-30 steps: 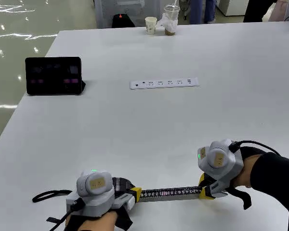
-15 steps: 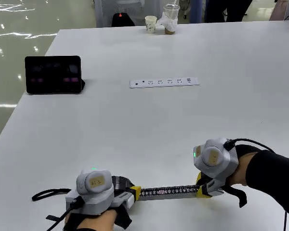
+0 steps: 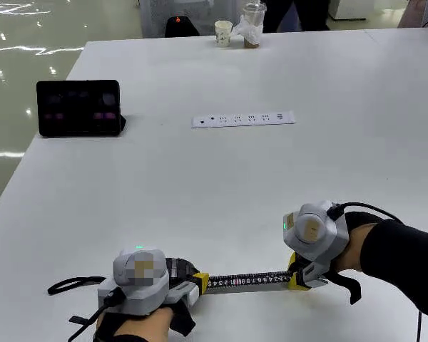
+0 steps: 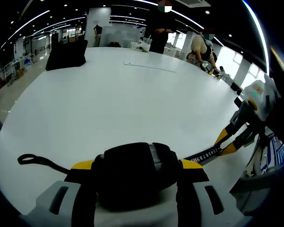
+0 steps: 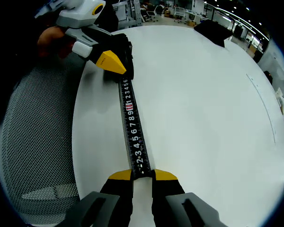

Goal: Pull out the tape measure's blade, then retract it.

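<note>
Tape measure: black rounded case with a grey band (image 4: 132, 172), low centre of the left gripper view, resting on the white table (image 3: 200, 185); lower left of the head view.
Left gripper: grey body with yellow tips (image 4: 138, 165), jaws clenched on the case from both sides.
Blade: dark strip with white numerals (image 5: 132, 125), drawn out flat along the tabletop, running from the case at upper left of the right gripper view down to bottom centre.
Right gripper: grey with yellow tips (image 5: 142, 176), jaws pinched on the blade's free end; lower right of the head view.
Strap: thin black loop (image 4: 35, 161), lying on the table left of the case.
Background: black tablet (image 3: 78, 108) propped at upper left of the head view; white power strip (image 3: 244, 120) at upper centre; paper cup (image 3: 223, 33) and clear plastic cup (image 3: 253, 21) at the top edge.
</note>
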